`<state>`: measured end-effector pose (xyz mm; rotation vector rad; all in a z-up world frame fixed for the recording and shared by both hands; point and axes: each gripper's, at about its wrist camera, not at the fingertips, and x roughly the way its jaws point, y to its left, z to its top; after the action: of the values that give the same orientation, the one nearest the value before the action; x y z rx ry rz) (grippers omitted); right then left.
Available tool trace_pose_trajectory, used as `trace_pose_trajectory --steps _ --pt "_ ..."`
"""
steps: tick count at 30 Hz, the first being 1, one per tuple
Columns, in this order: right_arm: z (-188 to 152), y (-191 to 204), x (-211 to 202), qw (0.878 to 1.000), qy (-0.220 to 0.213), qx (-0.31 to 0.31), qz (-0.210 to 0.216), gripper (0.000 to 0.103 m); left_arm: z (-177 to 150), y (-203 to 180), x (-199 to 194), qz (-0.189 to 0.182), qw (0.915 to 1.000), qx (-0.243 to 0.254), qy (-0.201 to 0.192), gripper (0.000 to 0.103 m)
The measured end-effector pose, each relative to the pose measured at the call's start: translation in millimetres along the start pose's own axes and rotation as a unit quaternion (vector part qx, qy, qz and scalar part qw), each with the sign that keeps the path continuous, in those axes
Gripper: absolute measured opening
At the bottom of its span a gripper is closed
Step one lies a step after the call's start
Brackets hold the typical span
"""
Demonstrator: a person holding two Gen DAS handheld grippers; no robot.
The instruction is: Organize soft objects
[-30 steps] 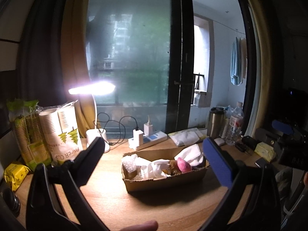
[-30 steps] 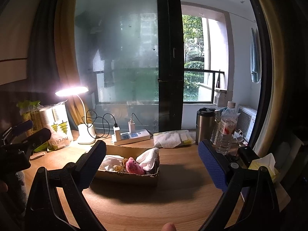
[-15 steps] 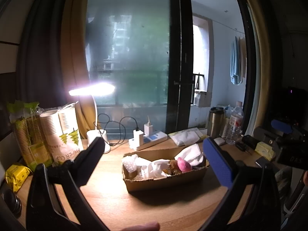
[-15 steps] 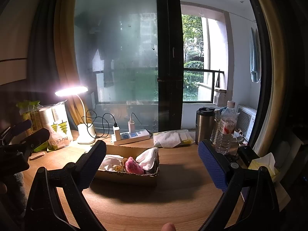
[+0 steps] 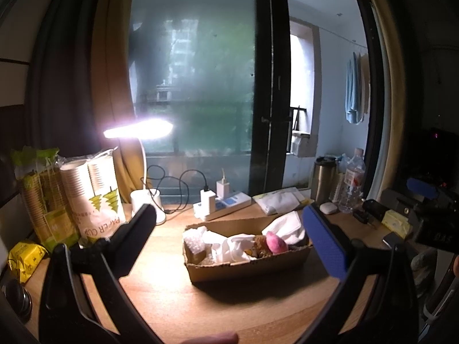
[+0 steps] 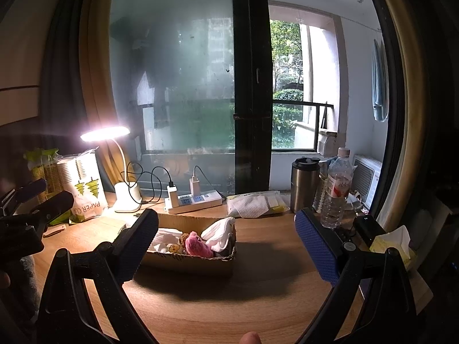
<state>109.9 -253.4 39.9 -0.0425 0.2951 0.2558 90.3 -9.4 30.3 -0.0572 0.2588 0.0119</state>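
Both claws wide apart, empty: left claw, right claw.

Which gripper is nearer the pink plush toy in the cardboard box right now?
Hard to call; perhaps right. The pink plush toy sits at the box's right end. The right gripper and left gripper both hang open short of the cardboard box.

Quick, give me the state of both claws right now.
Left claw: open, holding nothing, above the desk before the cardboard box.
Right claw: open, holding nothing, also facing the box.
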Motion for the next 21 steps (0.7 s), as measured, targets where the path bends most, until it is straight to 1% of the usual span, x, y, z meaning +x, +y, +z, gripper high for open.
trace_pose_trajectory --steps 21 --pt "-4.6 4.6 6.2 1.0 0.01 -0.004 0.001 0.098 -2.5 8.3 2.1 0.006 0.9999 -0.009 0.006 0.102"
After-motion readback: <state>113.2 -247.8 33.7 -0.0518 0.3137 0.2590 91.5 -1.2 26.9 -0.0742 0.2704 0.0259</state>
